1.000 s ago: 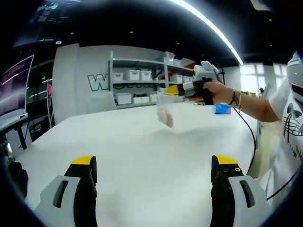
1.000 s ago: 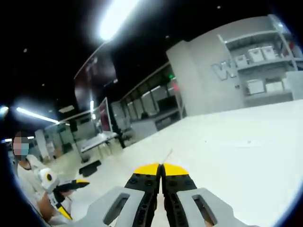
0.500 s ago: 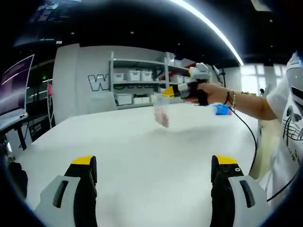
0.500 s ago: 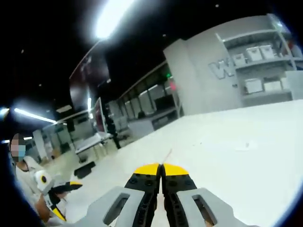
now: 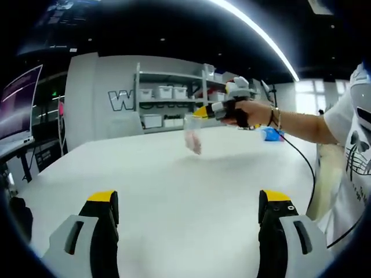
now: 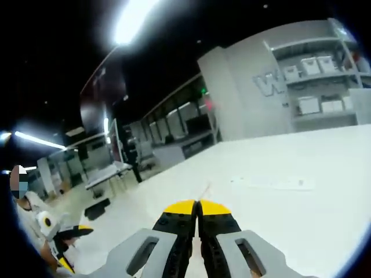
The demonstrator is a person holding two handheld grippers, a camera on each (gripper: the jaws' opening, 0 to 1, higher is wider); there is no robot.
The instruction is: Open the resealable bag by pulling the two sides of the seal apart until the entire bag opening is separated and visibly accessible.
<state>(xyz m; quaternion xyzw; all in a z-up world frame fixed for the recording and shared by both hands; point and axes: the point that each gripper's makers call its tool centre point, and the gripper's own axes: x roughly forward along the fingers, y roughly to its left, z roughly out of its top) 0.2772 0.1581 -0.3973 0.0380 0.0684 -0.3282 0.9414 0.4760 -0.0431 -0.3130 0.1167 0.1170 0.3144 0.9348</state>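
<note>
A small clear resealable bag (image 5: 193,134) with something pinkish inside hangs above the white table (image 5: 174,191). My right gripper (image 5: 204,111), held by a hand, is shut on the bag's top edge. In the right gripper view its yellow-tipped jaws (image 6: 197,207) are pressed together, and a thin sliver of the bag (image 6: 204,190) sticks out between them. My left gripper (image 5: 190,200) stands open low over the near part of the table, its jaws wide apart and holding nothing, well short of the bag. It also appears at the lower left (image 6: 65,234) of the right gripper view.
Shelves with white bins (image 5: 165,92) line the far wall. A blue object (image 5: 271,134) lies at the table's far right. A cable (image 5: 304,168) trails from the right gripper. The person's torso (image 5: 353,162) stands at the table's right edge.
The right gripper with the hanging bag has drifted left and slightly up in the left gripper view. The left gripper has stayed put, still open.
</note>
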